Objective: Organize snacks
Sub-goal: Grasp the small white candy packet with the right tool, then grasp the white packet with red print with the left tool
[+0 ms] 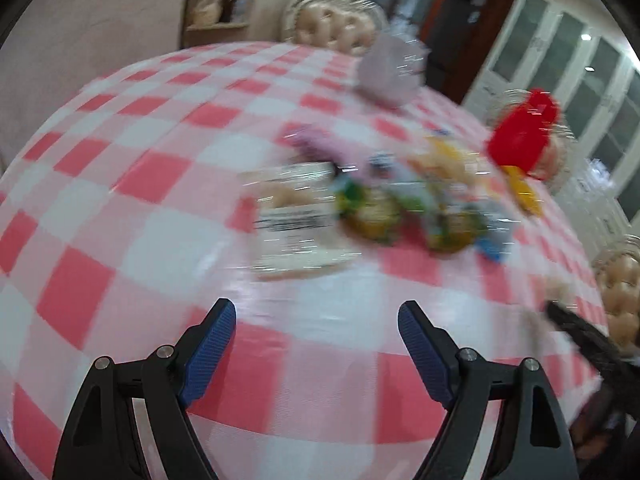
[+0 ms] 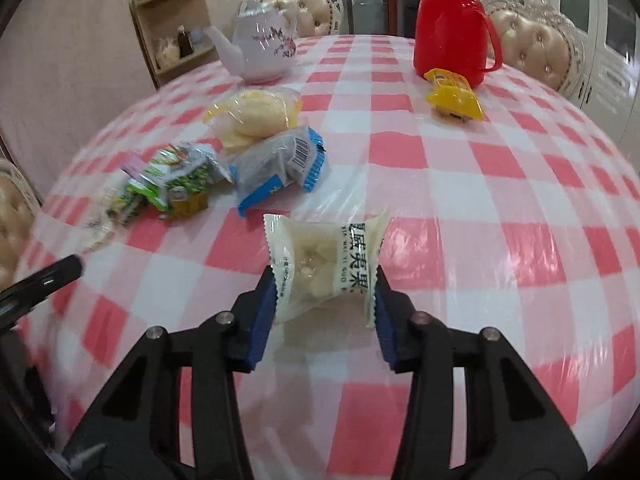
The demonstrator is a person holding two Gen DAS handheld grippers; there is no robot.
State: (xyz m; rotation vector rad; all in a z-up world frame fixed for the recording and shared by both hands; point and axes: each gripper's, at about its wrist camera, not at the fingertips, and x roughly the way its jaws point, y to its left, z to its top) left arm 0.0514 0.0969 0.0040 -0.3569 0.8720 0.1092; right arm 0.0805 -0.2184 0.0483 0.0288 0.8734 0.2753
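right gripper (image 2: 326, 300) is pinching a clear white snack packet (image 2: 324, 268) over the checkered tablecloth (image 2: 500, 208); left gripper (image 1: 316, 344) spread wide, nothing in it; other snacks (image 1: 372, 200) probably piled ahead, too blurry.

left wrist: looks down, blurred, over checked tablecloth (image 1: 160, 184) | right wrist: nearer (sharp) | shared: snack pile (image 1: 384, 200), red flask (image 2: 452, 28)

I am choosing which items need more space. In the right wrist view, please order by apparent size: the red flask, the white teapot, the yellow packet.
1. red flask
2. white teapot, only slightly smaller
3. yellow packet, clearly smallest
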